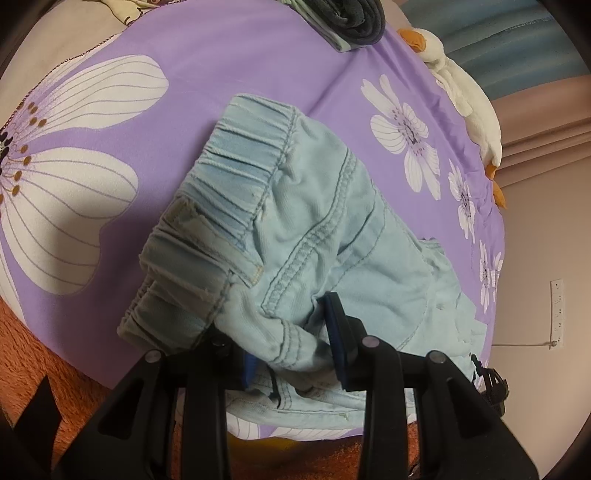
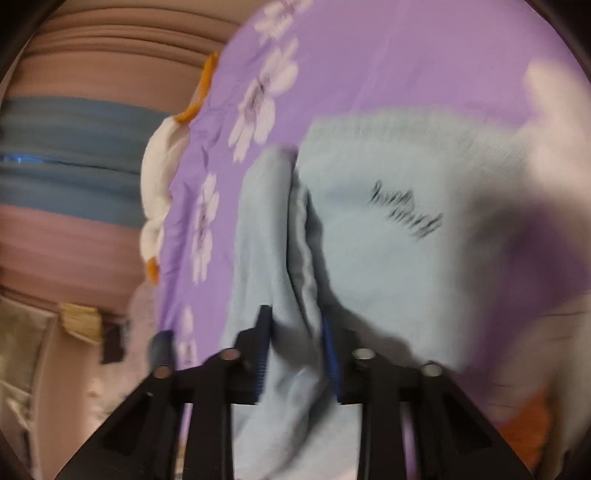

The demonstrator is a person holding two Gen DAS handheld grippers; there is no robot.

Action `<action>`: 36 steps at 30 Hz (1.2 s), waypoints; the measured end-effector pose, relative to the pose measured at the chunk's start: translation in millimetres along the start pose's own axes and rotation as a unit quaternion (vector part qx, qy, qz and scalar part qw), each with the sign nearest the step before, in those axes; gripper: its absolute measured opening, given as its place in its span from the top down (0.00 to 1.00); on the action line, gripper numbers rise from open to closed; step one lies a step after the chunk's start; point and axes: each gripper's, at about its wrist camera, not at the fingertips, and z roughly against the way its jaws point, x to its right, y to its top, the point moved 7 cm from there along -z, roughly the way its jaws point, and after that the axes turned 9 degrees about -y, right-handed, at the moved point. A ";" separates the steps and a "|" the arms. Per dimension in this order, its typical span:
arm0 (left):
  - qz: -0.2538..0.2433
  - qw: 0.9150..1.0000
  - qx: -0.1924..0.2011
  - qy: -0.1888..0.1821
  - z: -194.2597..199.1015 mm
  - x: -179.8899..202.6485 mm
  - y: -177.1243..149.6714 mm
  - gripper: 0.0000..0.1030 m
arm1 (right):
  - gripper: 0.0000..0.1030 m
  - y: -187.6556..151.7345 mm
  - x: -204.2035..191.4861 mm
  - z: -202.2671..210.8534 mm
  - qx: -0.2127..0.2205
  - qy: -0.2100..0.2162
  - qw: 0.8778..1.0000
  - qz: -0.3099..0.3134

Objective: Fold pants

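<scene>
Light blue denim pants (image 1: 314, 229) lie bunched on a purple flowered bedsheet (image 1: 240, 59), elastic waistband toward the upper left. My left gripper (image 1: 291, 343) is shut on a fold of the pants near the waistband seam. In the blurred right wrist view the pants (image 2: 388, 240) show dark embroidered lettering. My right gripper (image 2: 295, 350) is shut on a gathered ridge of the same fabric, which hangs down between its fingers.
A pile of dark folded clothes (image 1: 354, 18) sits at the far edge of the bed. A white plush duck (image 1: 469, 99) lies along the right edge, also in the right wrist view (image 2: 159, 177). An orange fuzzy blanket (image 1: 55, 350) borders the near side.
</scene>
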 end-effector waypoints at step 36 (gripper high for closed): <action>-0.002 1.000 -0.004 0.001 0.1 2.4 -0.8 0.68 | 0.96 2.9 -9.5 5.9 0.034 -0.112 0.990 0.082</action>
